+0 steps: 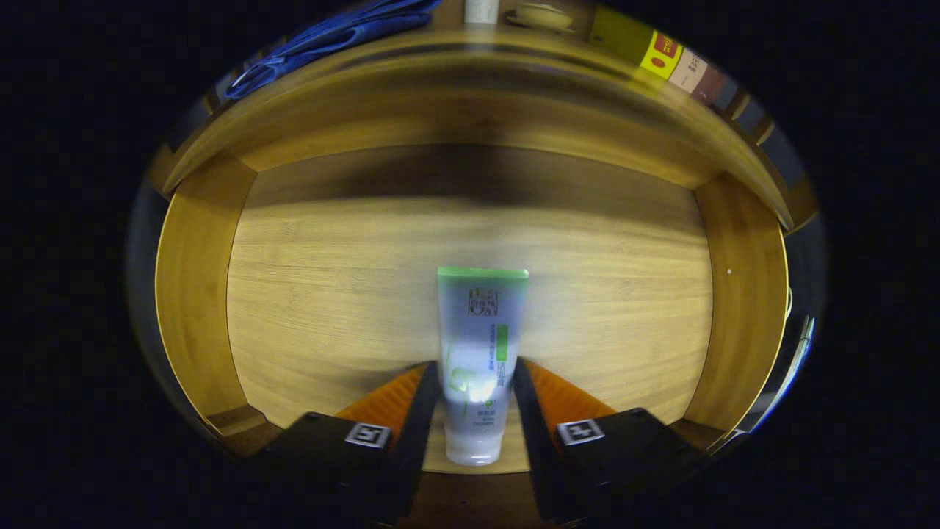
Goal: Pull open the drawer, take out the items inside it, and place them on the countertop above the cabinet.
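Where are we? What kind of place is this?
Probably inside an open wooden drawer of a cabinet at home. A tube lies on its floor between the gripper fingers, and a blue cloth sits on the countertop above.

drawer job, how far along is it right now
Done: the drawer is pulled open, its wooden floor exposed. In hand: the tool has its fingers on both sides of the tube, which lies in the drawer; they look closed on it. Left: lift the tube out and set it on the countertop above.
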Available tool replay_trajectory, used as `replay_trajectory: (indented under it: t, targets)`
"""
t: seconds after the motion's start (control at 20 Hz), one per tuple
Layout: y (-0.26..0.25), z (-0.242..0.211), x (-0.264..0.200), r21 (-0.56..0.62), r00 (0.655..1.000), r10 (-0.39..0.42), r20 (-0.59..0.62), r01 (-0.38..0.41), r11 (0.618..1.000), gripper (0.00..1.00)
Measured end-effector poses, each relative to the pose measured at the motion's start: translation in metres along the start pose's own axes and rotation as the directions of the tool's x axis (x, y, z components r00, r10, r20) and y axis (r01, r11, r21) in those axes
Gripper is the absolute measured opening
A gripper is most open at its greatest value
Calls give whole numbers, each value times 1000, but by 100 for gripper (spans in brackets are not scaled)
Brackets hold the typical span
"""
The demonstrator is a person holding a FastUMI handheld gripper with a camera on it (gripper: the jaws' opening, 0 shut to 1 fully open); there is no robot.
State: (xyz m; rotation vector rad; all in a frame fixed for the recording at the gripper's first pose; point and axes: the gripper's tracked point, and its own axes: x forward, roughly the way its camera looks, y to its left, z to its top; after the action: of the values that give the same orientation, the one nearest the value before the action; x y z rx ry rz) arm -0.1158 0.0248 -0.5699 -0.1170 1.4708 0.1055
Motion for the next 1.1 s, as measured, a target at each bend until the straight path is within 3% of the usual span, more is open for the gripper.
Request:
replay_trajectory:
  t: [0.05,0.3,0.45,0.65,1.1]
  targets:
    - [-1,5,-9,-4,1000,-4,3,4,1000,63]
    - [-11,47,-62,-23,997,-31,71,33,999,44]
    - [0,44,-90,-56,993,-50,111,57,997,44]
    - [-13,79,-148,-56,983,-51,175,61,997,44]
    - [-19,122,-223,-53,965,-47,260,63,997,44]
